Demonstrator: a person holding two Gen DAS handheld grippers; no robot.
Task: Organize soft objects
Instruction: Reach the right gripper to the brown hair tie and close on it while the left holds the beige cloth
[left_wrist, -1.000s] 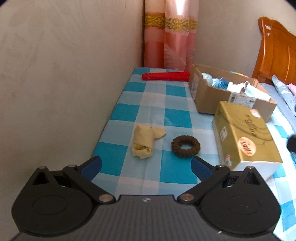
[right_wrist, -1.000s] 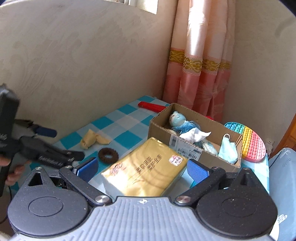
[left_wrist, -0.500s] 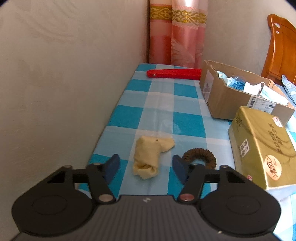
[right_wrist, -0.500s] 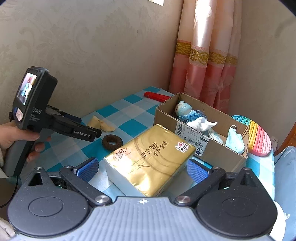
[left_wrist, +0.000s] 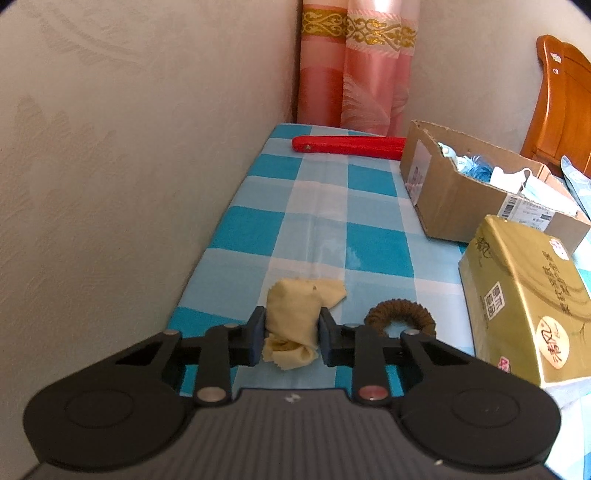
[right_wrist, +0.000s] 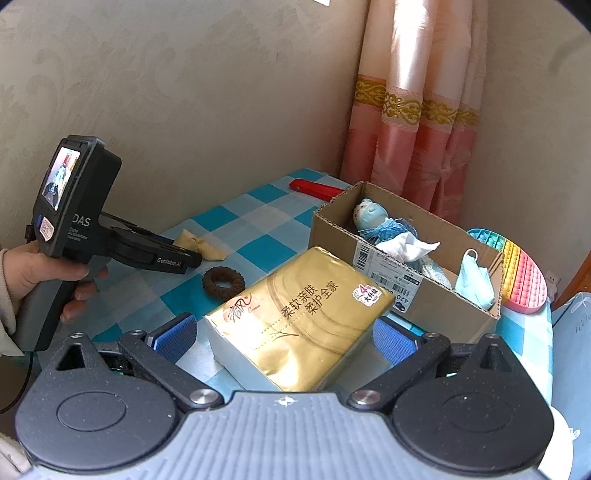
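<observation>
Left gripper (left_wrist: 290, 341) fingers closing on the yellow cloth (left_wrist: 295, 317), pads touching both its sides, at the bench's (left_wrist: 376, 251) near left. Right gripper (right_wrist: 284, 338) fingers wide, empty, either side of the gold tissue pack (right_wrist: 299, 317). Brown hair tie (left_wrist: 400, 317) just right of the cloth; cardboard box (right_wrist: 406, 266) far right.

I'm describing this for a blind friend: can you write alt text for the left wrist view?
The left gripper is closing its jaws on a crumpled yellow cloth lying on a blue-and-white checked tablecloth. A brown hair scrunchie lies just right of it, with a gold tissue pack and an open cardboard box further right.
</observation>
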